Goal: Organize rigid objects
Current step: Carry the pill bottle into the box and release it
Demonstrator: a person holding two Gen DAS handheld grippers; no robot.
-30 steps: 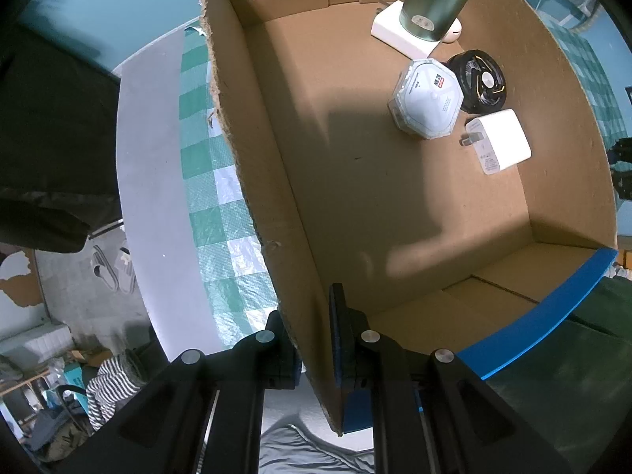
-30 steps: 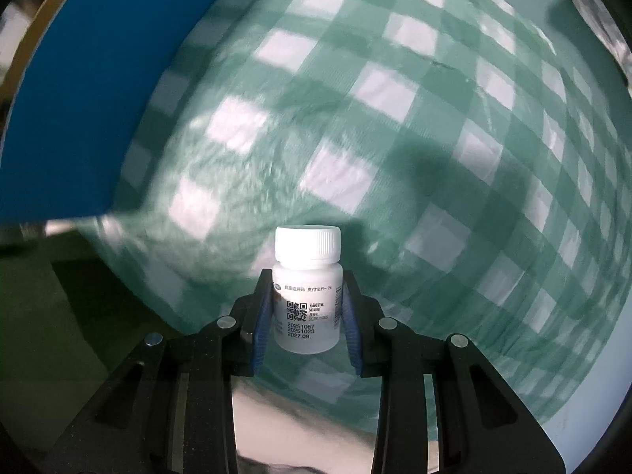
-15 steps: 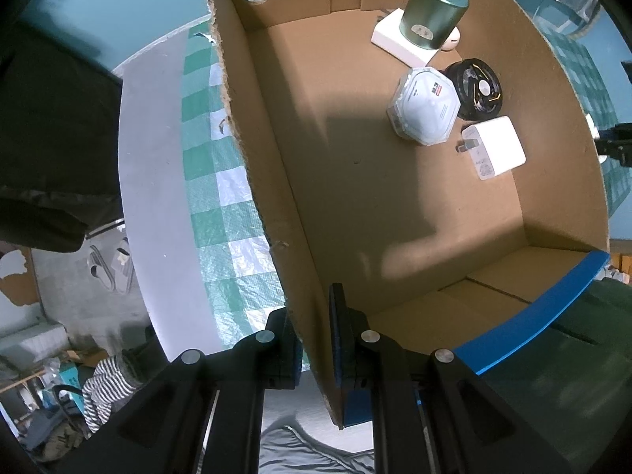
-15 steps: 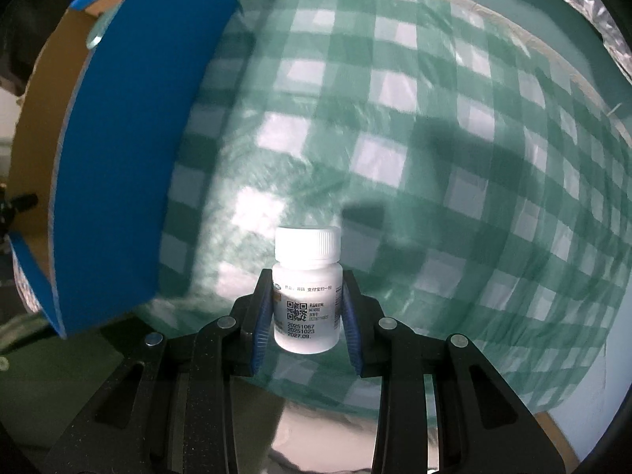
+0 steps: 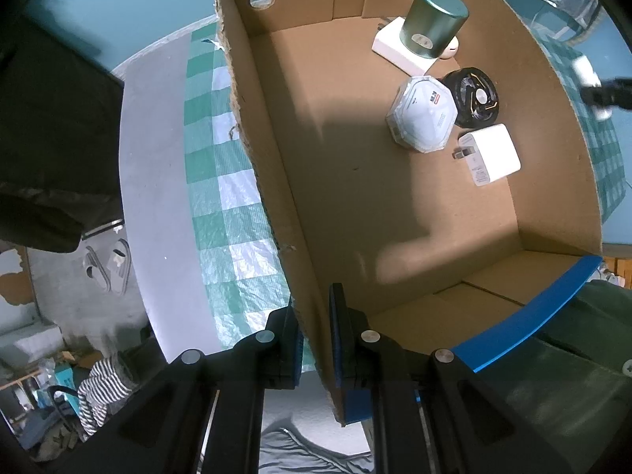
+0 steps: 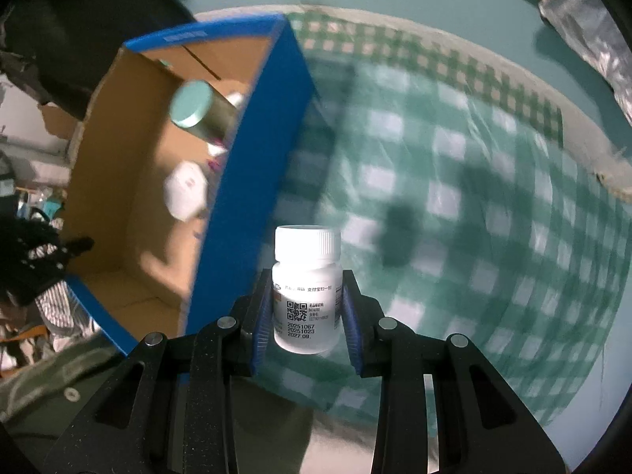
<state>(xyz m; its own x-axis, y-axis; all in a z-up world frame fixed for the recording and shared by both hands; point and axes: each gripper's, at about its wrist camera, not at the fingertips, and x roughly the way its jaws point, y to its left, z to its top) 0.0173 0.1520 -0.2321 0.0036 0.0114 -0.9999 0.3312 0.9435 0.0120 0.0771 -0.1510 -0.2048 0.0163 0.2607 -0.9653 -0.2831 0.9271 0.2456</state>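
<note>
My left gripper (image 5: 316,339) is clamped on the near left wall of the cardboard box (image 5: 276,181), one pad outside and one inside, pointing straight down. The box is open at the top, with blue outer faces and a ragged, torn upper edge along the wall I grip. Most of its floor is bare on the near and left side. The contents crowd the far right corner: a teal cylindrical tin (image 5: 432,25) standing upright on a flat white box (image 5: 395,49), a packaged white face mask (image 5: 422,114), a round black object (image 5: 476,96) just beside the mask, and a white plug charger (image 5: 489,154) lying flat with its prongs toward the left.

My right gripper (image 6: 308,308) is closed on a white pill bottle (image 6: 306,288), its pads pressing the labelled sides. The bottle stands upright in the grip, long axis along the fingers, ribbed cap pointing away from me. It hangs above the green checked tablecloth (image 6: 474,205), just right of the box's blue right wall (image 6: 252,181), still outside the box. To the right the tabletop lies open, the cloth's edge curving round the far side.
</note>
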